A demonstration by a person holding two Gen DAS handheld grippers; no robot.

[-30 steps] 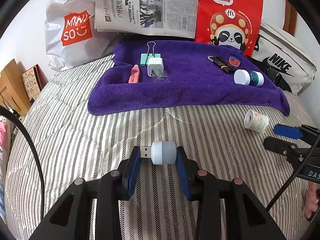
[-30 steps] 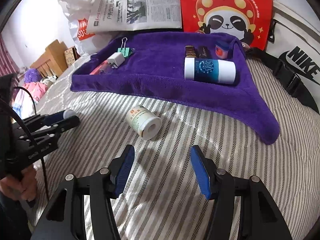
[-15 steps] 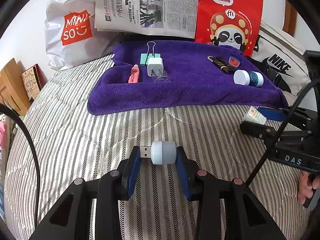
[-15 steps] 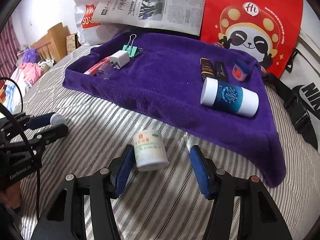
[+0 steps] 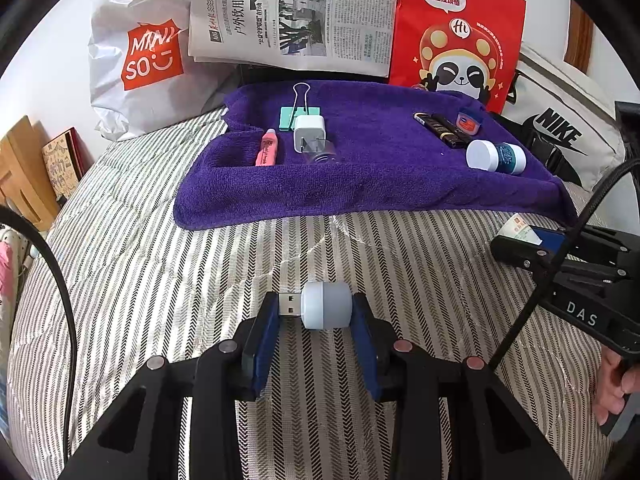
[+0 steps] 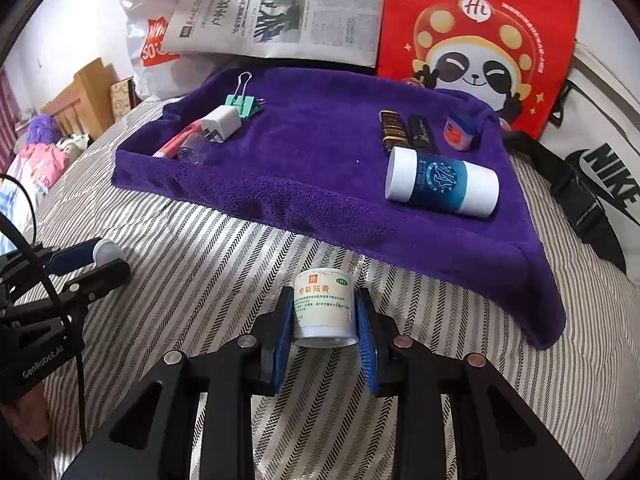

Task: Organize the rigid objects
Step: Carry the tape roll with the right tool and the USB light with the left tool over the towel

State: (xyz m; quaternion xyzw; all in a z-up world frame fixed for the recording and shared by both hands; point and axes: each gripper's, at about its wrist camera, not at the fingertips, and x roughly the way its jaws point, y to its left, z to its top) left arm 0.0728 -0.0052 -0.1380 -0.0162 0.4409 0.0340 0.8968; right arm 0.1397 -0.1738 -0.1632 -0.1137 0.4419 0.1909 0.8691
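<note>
My left gripper (image 5: 317, 305) is shut on a pale blue USB night light (image 5: 326, 311), held crosswise just above the striped bedspread (image 5: 160, 280). The jaws of my right gripper (image 6: 324, 300) are closing, and their blue pads press both sides of a small white medicine jar (image 6: 323, 309) with a green label. That jar sits on the bedspread just in front of the purple towel (image 6: 320, 168). In the left wrist view the right gripper (image 5: 532, 240) shows at the right edge, with the jar (image 5: 518, 227) partly hidden.
On the towel lie a pink highlighter (image 5: 267, 147), a white charger (image 5: 309, 133), a green binder clip (image 5: 300, 114), dark lipstick tubes (image 5: 442, 130) and a blue-and-white tube (image 6: 442, 182). Bags and a newspaper (image 5: 292, 12) stand behind. Wooden furniture (image 5: 20, 172) is at the left.
My right gripper has moved forward around the white jar and its jaws have come together on it. The left gripper and the USB light have stayed put.
</note>
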